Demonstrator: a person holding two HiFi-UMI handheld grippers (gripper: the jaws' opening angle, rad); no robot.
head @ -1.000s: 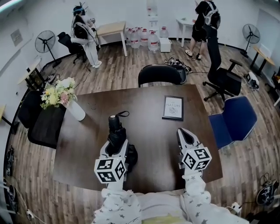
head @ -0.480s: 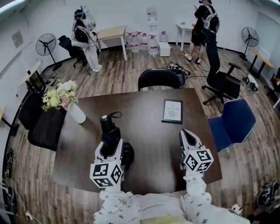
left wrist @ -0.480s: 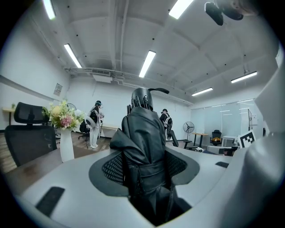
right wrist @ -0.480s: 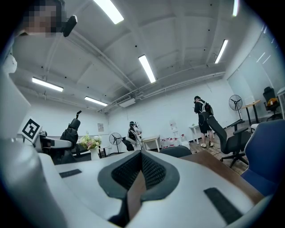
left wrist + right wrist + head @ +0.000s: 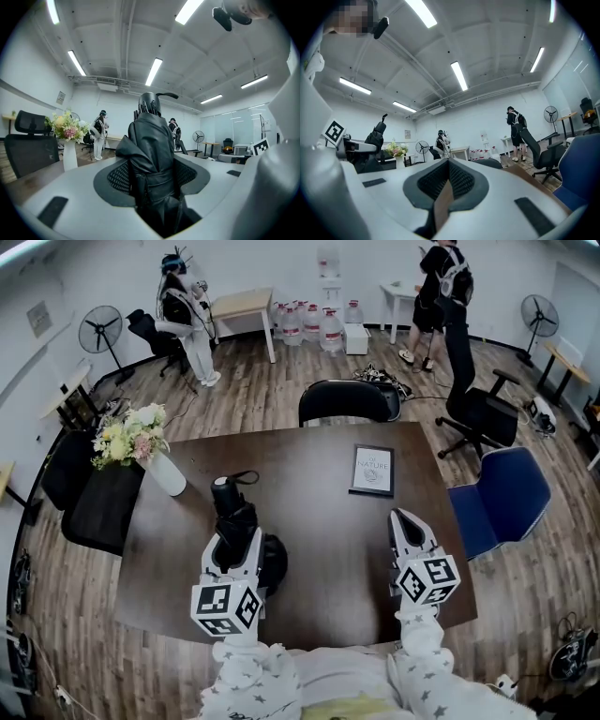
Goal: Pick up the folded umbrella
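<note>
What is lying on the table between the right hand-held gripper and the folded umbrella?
Nothing. In the head view the dark table is bare between the right hand-held gripper and the folded umbrella, which the left hand-held gripper holds.
</note>
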